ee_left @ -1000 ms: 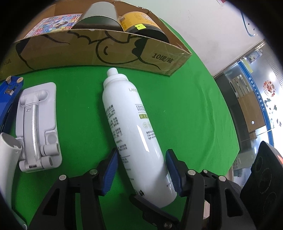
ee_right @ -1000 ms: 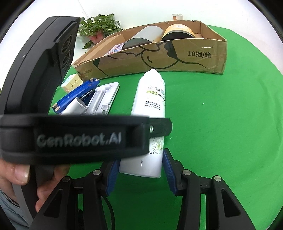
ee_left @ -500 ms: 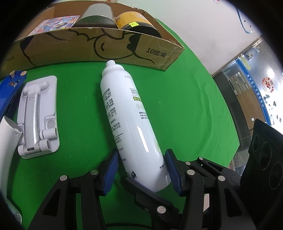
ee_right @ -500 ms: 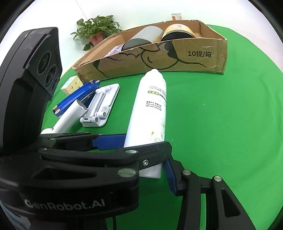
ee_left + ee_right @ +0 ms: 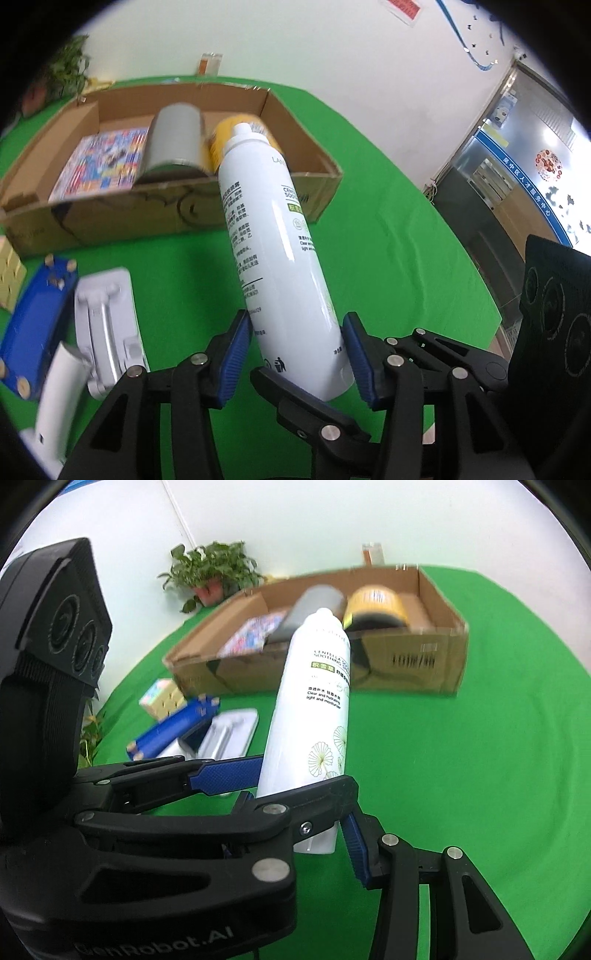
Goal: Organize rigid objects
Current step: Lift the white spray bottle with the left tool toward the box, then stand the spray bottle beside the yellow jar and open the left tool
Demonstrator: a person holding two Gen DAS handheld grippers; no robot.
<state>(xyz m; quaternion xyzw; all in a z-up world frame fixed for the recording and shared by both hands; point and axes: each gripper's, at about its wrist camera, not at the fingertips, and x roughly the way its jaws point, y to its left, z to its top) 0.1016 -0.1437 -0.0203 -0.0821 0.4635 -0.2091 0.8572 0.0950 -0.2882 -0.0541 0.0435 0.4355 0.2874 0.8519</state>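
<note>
A white spray bottle hangs tilted above the green cloth, its cap toward the cardboard box. My left gripper has its blue pads on both sides of the bottle's lower body, and its jaws are closing on it. My right gripper is shut on the bottle's base from the other side; only its right finger shows, and the left one is hidden behind the left gripper. The box holds a grey cylinder, a yellow tin and a colourful booklet.
On the cloth to the left lie a white folding stand, a blue tool, a white tube and a pale cube. A potted plant stands behind the box by the white wall.
The bottle lay on the cloth a second ago; both grippers have risen with it and it now hangs in the air, its cap in front of the box's opening.
</note>
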